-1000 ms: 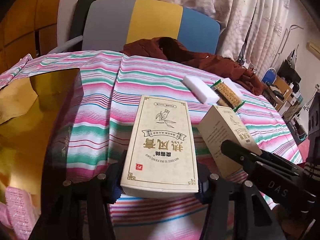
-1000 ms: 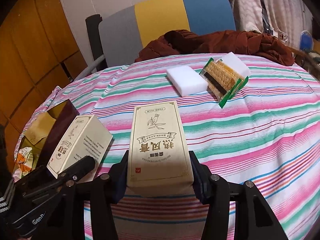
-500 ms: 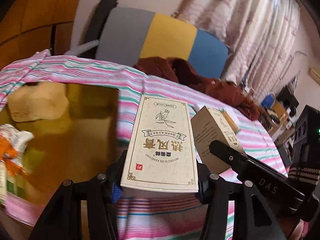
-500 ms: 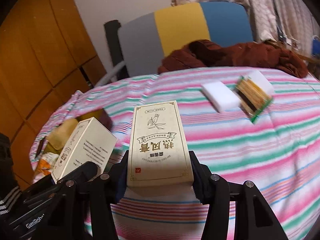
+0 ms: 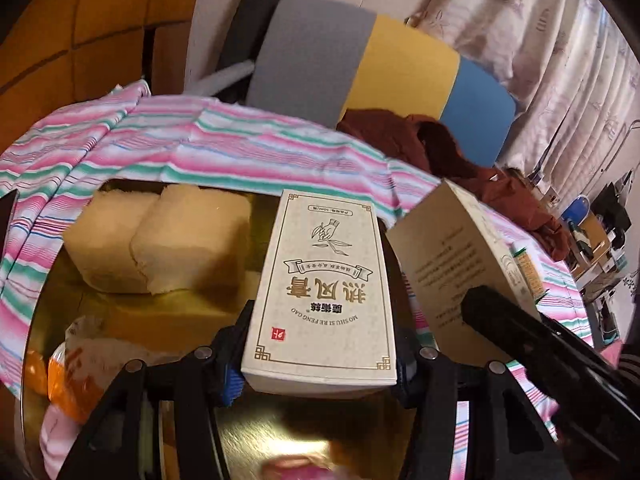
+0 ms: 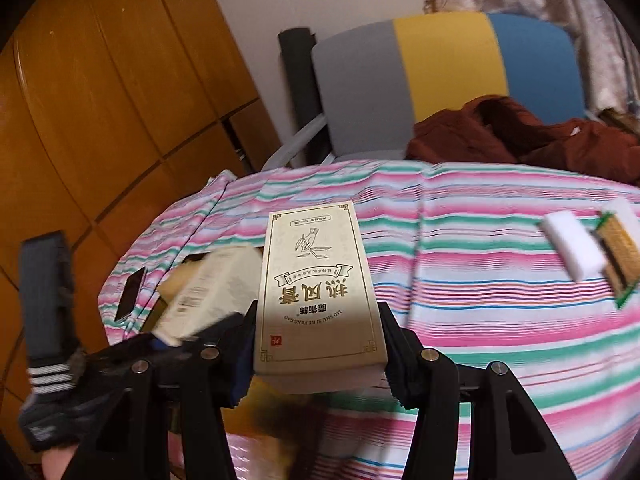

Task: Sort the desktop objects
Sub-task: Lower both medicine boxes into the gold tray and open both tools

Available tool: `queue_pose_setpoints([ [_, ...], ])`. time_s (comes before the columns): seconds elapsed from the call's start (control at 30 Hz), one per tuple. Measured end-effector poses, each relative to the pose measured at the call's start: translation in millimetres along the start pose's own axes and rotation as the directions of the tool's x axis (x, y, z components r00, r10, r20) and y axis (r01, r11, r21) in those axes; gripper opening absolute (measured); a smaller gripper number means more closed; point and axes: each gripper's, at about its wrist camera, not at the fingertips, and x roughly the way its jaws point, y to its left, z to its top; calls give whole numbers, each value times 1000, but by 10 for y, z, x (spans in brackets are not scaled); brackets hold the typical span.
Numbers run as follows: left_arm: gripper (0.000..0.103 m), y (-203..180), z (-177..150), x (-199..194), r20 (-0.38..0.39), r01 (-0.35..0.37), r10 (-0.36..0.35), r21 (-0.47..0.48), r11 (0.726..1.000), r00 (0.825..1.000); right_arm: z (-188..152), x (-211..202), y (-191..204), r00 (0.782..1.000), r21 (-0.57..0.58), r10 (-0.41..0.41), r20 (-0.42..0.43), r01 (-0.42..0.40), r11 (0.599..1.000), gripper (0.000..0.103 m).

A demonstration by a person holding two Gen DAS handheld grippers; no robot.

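Observation:
My left gripper [image 5: 320, 362] is shut on a cream box with Chinese lettering [image 5: 320, 280], held above a shiny golden tray [image 5: 180, 314]. In the tray lie two yellowish sponge blocks [image 5: 160, 240] and an orange snack packet [image 5: 72, 376]. My right gripper [image 6: 320, 360] is shut on a second cream box of the same kind [image 6: 316, 280], just right of the tray over the striped tablecloth [image 6: 480, 320]. In the left wrist view that second box [image 5: 452, 248] sits close on the right. In the right wrist view the left gripper's box [image 6: 212, 292] appears blurred over the tray.
A white sponge [image 6: 568, 244] and a cracker packet with green ends [image 6: 620, 252] lie far right on the table. A grey, yellow and blue chair [image 6: 440, 72] stands behind it with a brown garment [image 6: 520, 132] draped at the table's back edge. Wooden panels fill the left.
Both grippers have carried their boxes leftwards across the table, from its middle to the golden tray. The white sponge and cracker packet now lie far to the right.

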Motion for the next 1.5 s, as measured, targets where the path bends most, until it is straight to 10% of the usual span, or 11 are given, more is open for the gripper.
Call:
queue_pose_setpoints([
  [0.47,66,288,38,348,-130,-72,65,-51,996,989,58,532,191,993,15,-87,-83,89,996,58],
  [0.97,67,321,40,-21,-73,-53,48,-63,997,996,-97,175,46,999,32,15,-46,-14,999,61],
  [1.5,59,394,6,-26,-101,-101,99,-17,995,990,-324,387,292,971,-26,120,-204,-128,991,54],
])
